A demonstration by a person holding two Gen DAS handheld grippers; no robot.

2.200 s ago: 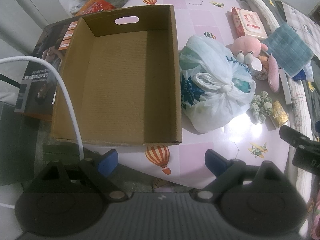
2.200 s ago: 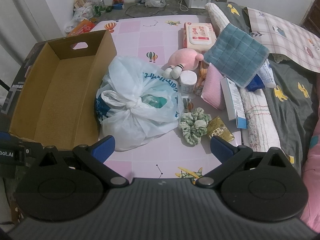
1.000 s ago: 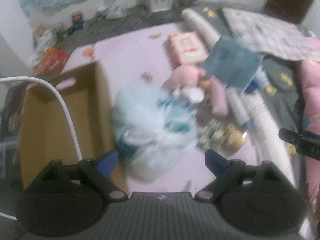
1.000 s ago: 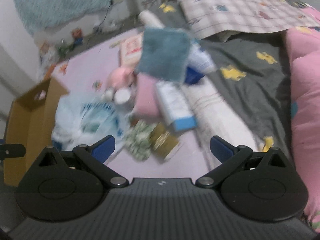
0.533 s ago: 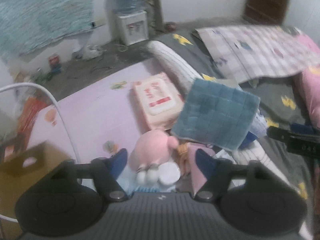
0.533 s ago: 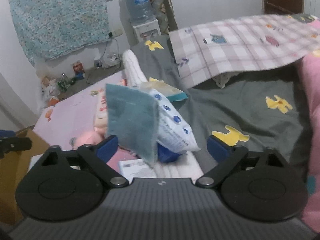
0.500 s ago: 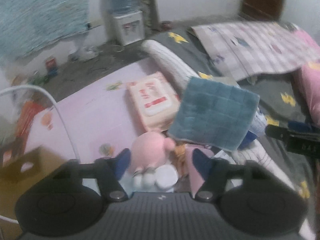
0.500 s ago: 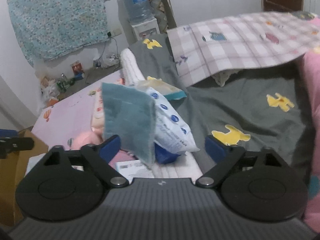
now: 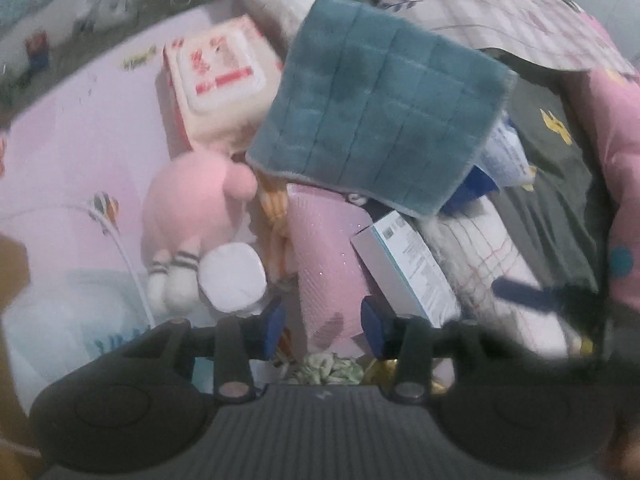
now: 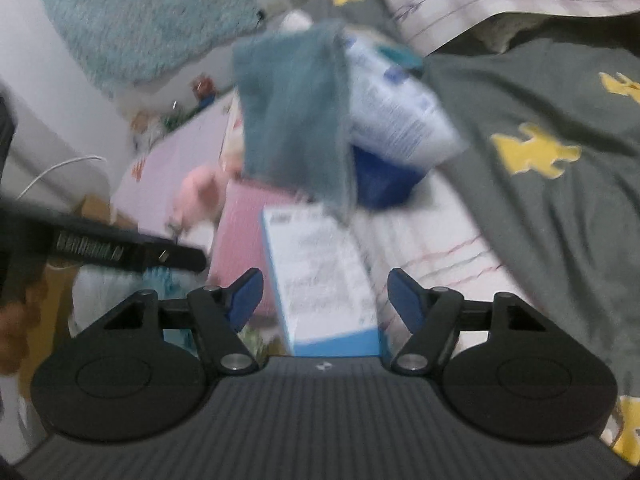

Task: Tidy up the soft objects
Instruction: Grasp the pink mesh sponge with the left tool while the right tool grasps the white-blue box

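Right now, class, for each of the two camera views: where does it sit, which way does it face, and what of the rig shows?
Left wrist: on the left gripper, looking steeply down; jaws closing around the pink roll; the right gripper's finger shows at right.
Right wrist: on the right gripper, angled down; jaws closing around the white-and-blue box; the left gripper crosses at left.
Shared: teal towel, pink plush, roll, box.
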